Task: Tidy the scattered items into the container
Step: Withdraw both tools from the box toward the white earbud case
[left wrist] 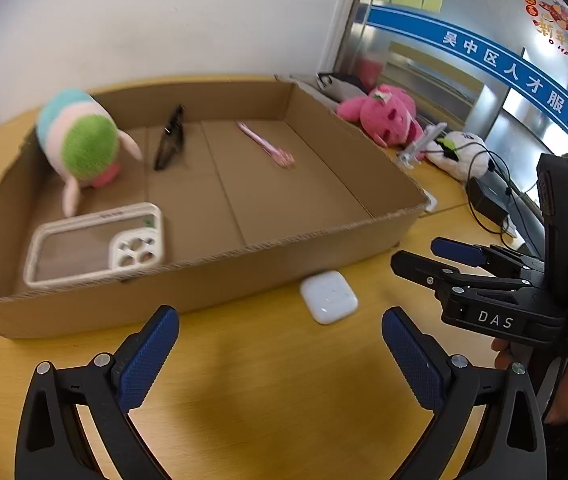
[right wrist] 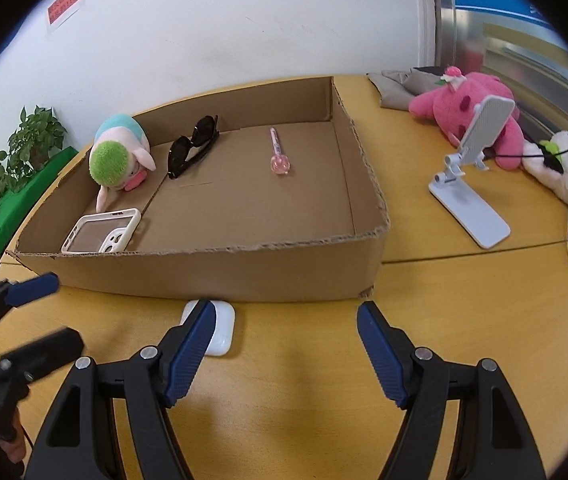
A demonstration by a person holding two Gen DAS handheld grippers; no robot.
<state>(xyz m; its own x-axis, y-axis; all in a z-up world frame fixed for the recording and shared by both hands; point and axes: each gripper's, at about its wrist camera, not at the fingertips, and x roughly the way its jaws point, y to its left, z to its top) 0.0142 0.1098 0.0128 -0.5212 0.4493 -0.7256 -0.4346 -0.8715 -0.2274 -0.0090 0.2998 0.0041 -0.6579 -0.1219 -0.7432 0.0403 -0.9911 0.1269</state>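
Tools gape wide and empty: our right tool (right wrist: 284, 344) nears the earbud case (right wrist: 220, 332) beside the box (right wrist: 244, 272); we should straddle it squarely, left tool (left wrist: 280, 356) clear.

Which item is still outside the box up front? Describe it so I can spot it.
Find the cardboard box on the yellow table. Just outside its near wall lies a white earbud case. It is small, smooth and rounded, the only loose thing on that side.
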